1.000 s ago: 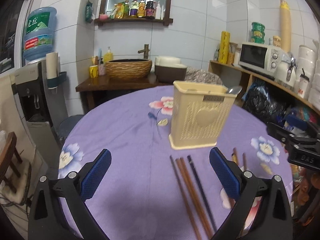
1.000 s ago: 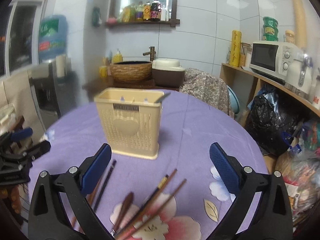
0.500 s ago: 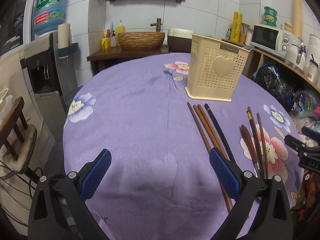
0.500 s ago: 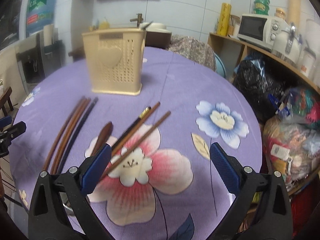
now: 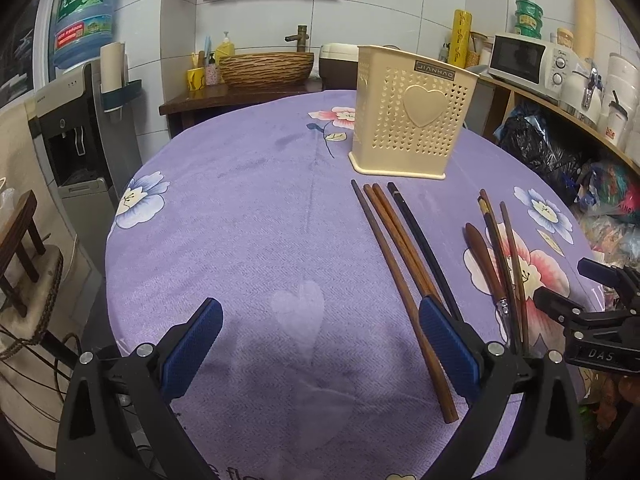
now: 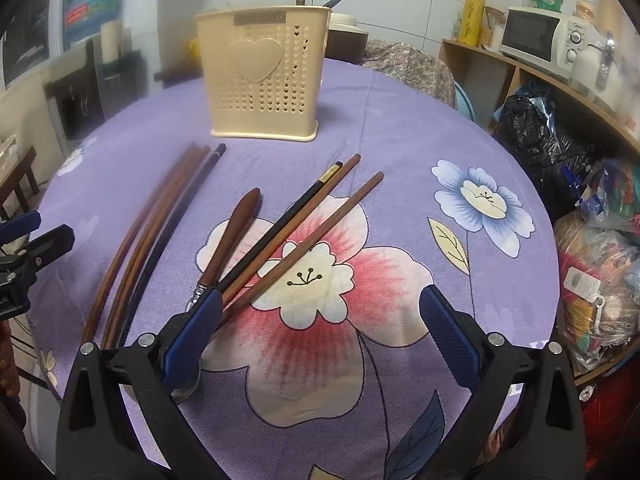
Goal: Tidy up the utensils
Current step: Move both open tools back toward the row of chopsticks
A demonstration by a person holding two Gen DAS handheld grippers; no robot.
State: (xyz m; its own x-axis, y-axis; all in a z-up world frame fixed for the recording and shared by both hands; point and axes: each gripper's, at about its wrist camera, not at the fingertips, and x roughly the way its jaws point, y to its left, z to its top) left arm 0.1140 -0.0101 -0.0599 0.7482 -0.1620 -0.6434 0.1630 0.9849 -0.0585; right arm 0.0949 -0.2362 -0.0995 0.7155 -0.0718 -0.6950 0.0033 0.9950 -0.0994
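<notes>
A cream perforated utensil holder with a heart on its front stands upright on the purple tablecloth, a utensil tip sticking out of its top. In front of it lie a group of long brown and black chopsticks, and to their right a brown-handled spoon with more chopsticks. My left gripper is open above the cloth, its right finger over the chopsticks' near ends. My right gripper is open, its left finger above the spoon's near end. Neither holds anything.
The round table has a drop-off edge at left and front. A water dispenser and wooden stool stand left. A shelf with a microwave and bags lines the right. A basin counter sits behind.
Both grippers have pulled back from the holder and tilted down. The holder now looks farther away and the chopsticks and spoon lie right before the fingers. Both stay open.
</notes>
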